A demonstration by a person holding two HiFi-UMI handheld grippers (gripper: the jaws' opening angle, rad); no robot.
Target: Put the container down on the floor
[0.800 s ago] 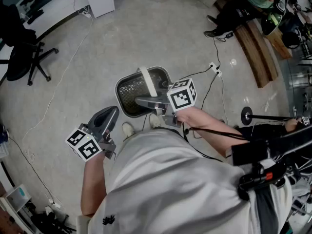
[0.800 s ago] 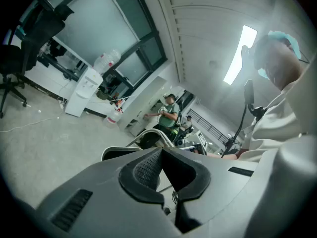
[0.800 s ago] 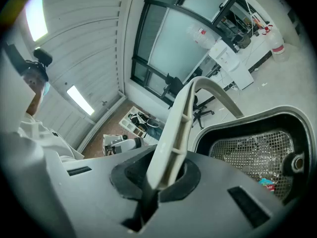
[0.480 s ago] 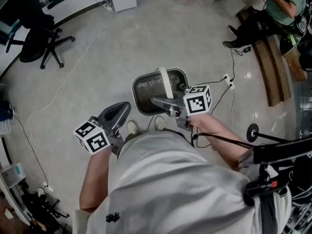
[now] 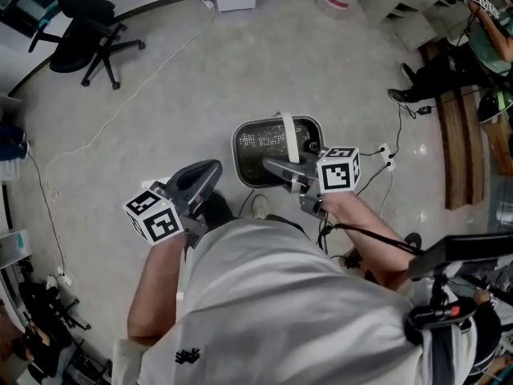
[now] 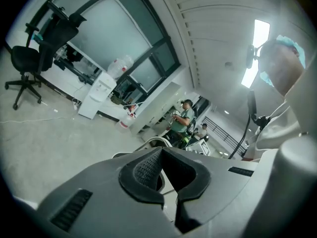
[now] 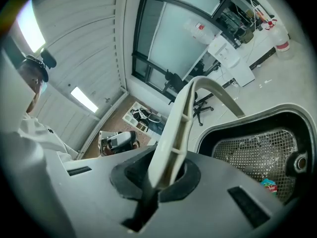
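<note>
The right tool [image 5: 278, 168] is shut tight on the white handle [image 5: 288, 127] of the dark container [image 5: 240, 147]. The container hangs just in front of the tool and a bit lower, over the floor [image 5: 160, 95]. I cannot tell if its bottom touches the floor yet. The handle runs away from the person. The left tool [image 5: 202, 180] is off to the side with its jaws a little apart, holding nothing.

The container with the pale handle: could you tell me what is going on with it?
A person holds the dark container by its pale handle, the right gripper shut on that handle, just ahead of their feet. The left gripper holds nothing. Whether the container touches the floor yet is unclear.
</note>
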